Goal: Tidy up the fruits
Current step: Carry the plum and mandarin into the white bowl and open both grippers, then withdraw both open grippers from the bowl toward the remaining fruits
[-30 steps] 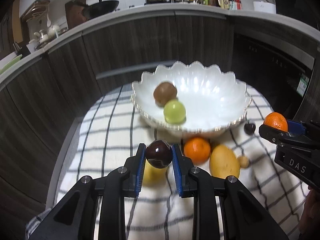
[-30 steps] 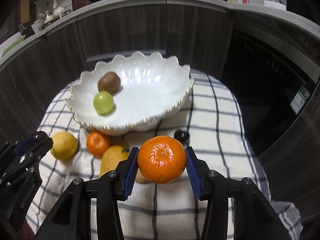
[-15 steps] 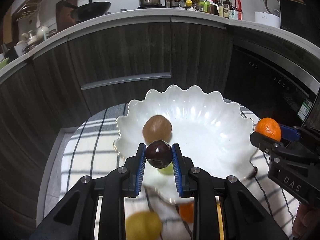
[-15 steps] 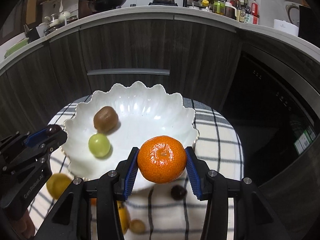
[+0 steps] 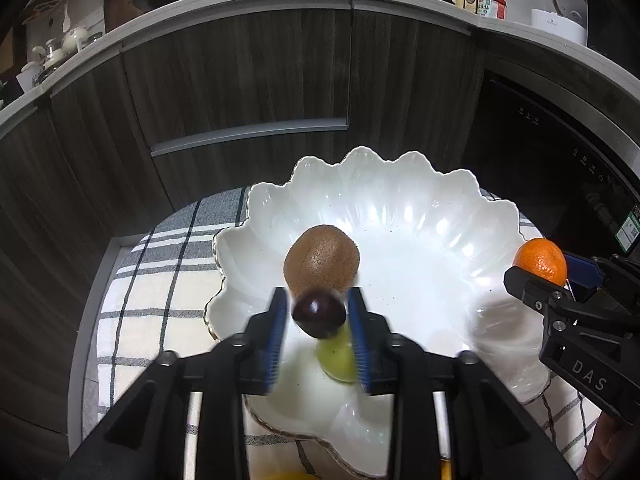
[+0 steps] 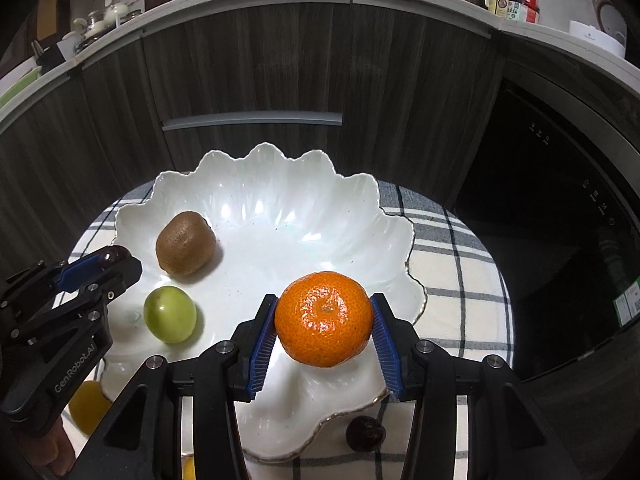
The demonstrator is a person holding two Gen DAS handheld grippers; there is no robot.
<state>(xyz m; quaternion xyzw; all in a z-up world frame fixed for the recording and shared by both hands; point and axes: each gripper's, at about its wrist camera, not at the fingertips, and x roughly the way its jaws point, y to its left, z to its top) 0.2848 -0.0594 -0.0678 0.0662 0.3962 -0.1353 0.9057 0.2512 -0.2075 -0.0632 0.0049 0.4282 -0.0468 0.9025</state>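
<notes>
A white scalloped bowl [image 5: 440, 200] [image 6: 280, 184] holds a brown kiwi [image 5: 321, 261] [image 6: 185, 243] and a green fruit [image 5: 338, 354] [image 6: 170, 313]. My left gripper [image 5: 319, 312] is over the bowl's left part, its jaws spread wider than the dark round fruit [image 5: 319, 311] between them, with a gap on each side. In the right wrist view this gripper [image 6: 108, 260] shows at the left. My right gripper [image 6: 324, 320] is shut on an orange mandarin [image 6: 324, 319] [image 5: 541, 261] above the bowl's right rim.
The bowl stands on a checked cloth [image 6: 452, 264] [image 5: 152, 280]. A dark fruit [image 6: 365, 433] lies on the cloth by the bowl's front rim, a yellow fruit [image 6: 86, 404] at the left. Dark cabinets [image 5: 240, 92] stand behind.
Both grippers moved forward over the bowl with their fruit. The left jaws have spread apart around the dark fruit, which appears blurred.
</notes>
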